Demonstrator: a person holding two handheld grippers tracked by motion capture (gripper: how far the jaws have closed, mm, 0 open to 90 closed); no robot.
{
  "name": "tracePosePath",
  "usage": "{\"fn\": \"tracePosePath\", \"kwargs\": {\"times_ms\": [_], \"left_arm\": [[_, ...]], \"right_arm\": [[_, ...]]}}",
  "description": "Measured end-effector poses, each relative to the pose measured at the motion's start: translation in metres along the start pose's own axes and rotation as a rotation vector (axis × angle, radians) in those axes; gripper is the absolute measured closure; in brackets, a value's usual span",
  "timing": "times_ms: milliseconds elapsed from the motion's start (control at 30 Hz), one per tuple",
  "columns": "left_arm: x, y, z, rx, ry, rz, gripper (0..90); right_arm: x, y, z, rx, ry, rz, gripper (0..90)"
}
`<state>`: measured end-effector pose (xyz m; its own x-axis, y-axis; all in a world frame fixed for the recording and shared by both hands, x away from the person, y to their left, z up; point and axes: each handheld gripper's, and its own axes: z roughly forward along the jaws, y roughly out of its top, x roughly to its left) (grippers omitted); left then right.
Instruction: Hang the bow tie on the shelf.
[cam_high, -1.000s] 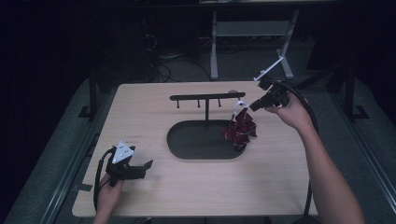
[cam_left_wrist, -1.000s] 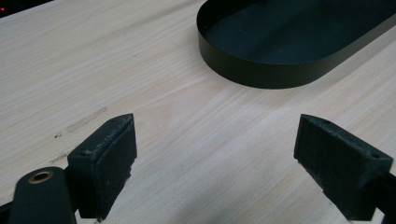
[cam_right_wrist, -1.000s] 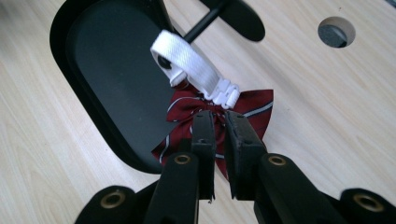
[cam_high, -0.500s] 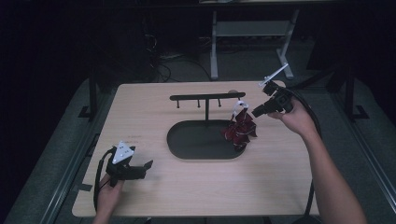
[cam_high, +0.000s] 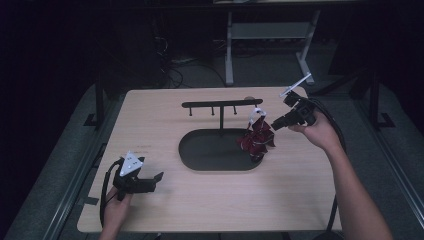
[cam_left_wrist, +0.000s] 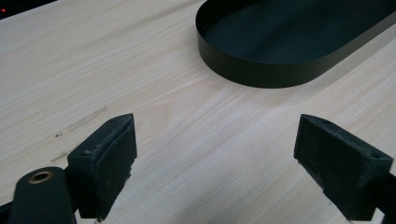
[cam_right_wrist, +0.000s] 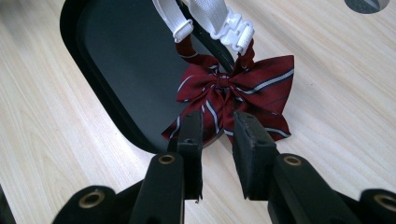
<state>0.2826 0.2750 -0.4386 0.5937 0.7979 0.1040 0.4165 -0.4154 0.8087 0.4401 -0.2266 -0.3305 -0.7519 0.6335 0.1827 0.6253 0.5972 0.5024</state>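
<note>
A dark red striped bow tie (cam_high: 256, 141) hangs by its white strap (cam_high: 256, 116) from the right end of the black rack (cam_high: 222, 104). It dangles over the right end of the black oval tray (cam_high: 210, 150). My right gripper (cam_high: 278, 122) points at it from the right. Its jaws have just been opening. In the right gripper view the right gripper (cam_right_wrist: 218, 123) has a narrow gap, with the bow tie (cam_right_wrist: 261, 88) just past the tips and not pinched. My left gripper (cam_high: 156, 178) rests near the table's front left, wide open (cam_left_wrist: 215, 135) and holding nothing.
The tray wall (cam_left_wrist: 261, 74) lies ahead of the left gripper across bare wood. A metal desk frame (cam_high: 230, 50) and cables stand on the floor behind the table. Cables trail from both grippers.
The right hand has sunk a little and drifted slightly right, away from the rack. Its jaws have spread apart. The bow tie stays hanging. The left hand has not moved.
</note>
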Motion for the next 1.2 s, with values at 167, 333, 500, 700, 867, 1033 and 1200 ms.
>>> {"fn": "tracePosePath", "kwargs": {"times_ms": [167,333,500,700,867,1033,1200], "left_arm": [[0.0,0.0,0.001,0.002,0.001,0.0,13.1],[0.0,0.0,0.001,0.003,0.002,0.002,13.1],[0.0,0.0,0.001,0.003,0.001,0.001,13.1],[0.0,0.0,0.002,0.002,0.001,0.0,13.1],[0.0,0.0,0.002,0.006,-0.002,0.0,13.1],[0.0,0.0,0.002,0.003,-0.002,0.0,13.1],[0.0,0.0,0.002,0.003,-0.002,0.0,13.1]], "right_arm": [[-0.001,-0.005,0.0,-0.003,0.008,0.006,70.4],[-0.002,-0.009,0.003,-0.001,0.016,0.012,68.8],[-0.003,-0.013,0.005,0.007,0.021,0.018,68.0],[-0.002,-0.016,0.006,0.001,0.026,0.018,67.5],[-0.002,-0.019,0.007,-0.003,0.027,0.02,66.3],[-0.001,-0.022,0.008,-0.007,0.033,0.021,65.1],[-0.001,-0.025,0.01,-0.001,0.033,0.027,63.7]]}}
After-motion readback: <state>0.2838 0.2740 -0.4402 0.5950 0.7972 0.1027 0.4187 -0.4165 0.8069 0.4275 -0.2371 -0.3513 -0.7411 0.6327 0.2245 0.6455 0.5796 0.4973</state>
